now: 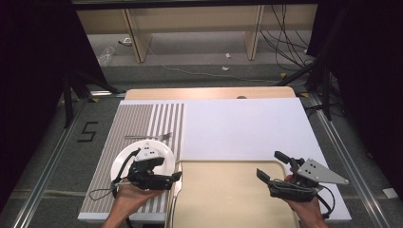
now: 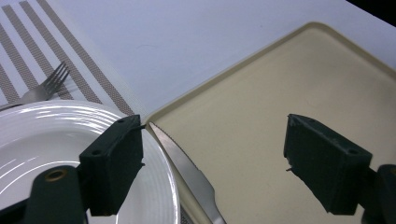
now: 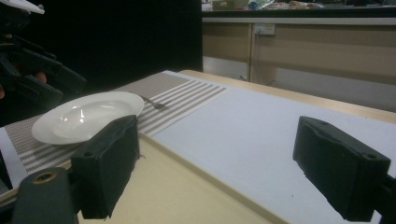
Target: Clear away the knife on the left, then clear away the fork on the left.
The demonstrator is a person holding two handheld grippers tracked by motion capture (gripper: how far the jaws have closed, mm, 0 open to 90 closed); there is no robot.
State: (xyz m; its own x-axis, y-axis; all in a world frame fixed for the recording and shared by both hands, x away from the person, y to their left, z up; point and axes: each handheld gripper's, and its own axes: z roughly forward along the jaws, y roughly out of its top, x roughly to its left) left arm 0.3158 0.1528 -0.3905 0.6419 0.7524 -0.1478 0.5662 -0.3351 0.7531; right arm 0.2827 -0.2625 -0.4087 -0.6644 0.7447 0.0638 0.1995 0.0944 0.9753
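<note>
Knife (image 2: 187,170) lies flat between the white plate (image 2: 56,140) and the beige tray (image 2: 289,93), blade tip pointing away from the person, on the striped placemat's (image 1: 138,118) right edge near the tabletop's front-left area. Judging by looks: thin stainless, stiff, light, slick, low profile against the mat, so hard to get jaws under. Best grab is probably across the handle end, pinching the narrow sides, not the serrated blade. Plate rim sits just beside it and is breakable, so clearance is tight on that side. Left gripper (image 2: 212,154) hovers above the knife, jaws spread wide, straddling it from plate rim to tray, nothing held and no contact. Right gripper (image 1: 272,168) sits over the tray's right part, jaws also wide apart, empty, touching nothing. Fork (image 1: 151,137) lies on the mat just beyond the plate, well clear of both grippers.
</note>
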